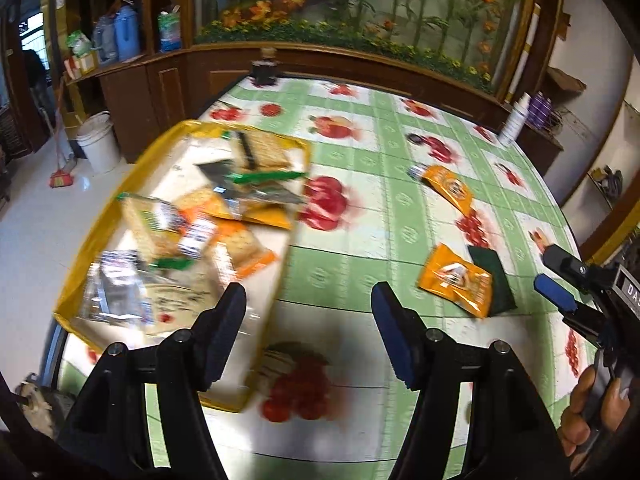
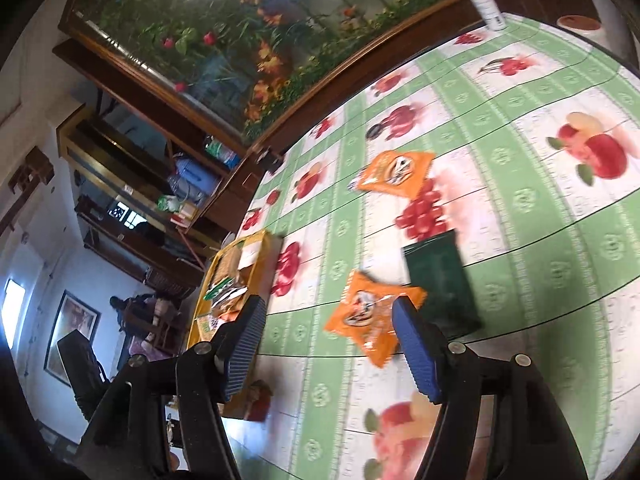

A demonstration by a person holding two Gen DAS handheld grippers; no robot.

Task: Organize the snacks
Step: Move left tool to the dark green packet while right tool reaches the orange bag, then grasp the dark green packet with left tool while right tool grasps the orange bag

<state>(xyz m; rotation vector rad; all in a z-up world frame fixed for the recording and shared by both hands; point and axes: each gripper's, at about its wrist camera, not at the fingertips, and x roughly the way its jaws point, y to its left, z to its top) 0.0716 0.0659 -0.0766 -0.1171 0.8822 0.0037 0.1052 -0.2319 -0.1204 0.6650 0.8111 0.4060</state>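
Left wrist view shows my left gripper (image 1: 308, 328) with its fingers apart and nothing between them, over a table (image 1: 400, 208) with a green and white cloth full of fruit pictures. On the left of the table sits a yellow tray (image 1: 100, 236), and a heap of snack packs (image 1: 192, 232) lies in it, blurry, some orange, some silver, some with green strips. To the right, on the cloth, lies an orange pack (image 1: 456, 280), and a dark green pack (image 1: 494, 276) is touching it on its right side. A second orange pack (image 1: 446, 186) lies farther off, well apart from those two. My right gripper (image 1: 560, 280) comes in at the right edge, and my hand (image 1: 592, 404) holds its grip below. A white bottle (image 1: 516, 120) stands at the far right edge of the table, and a dark jar (image 1: 264, 68) stands at the far edge. A white bucket (image 1: 98, 140) is on the floor to the left. Right wrist view shows my right gripper (image 2: 328, 344) with fingers apart too, and they hold nothing. The near orange pack (image 2: 372, 312) lies on the cloth just past my fingertips, not touched that I can see. The green pack (image 2: 440, 284) is next to it on the right, the other orange pack (image 2: 396, 172) is farther away, and the tray (image 2: 260, 248) is off to the left.
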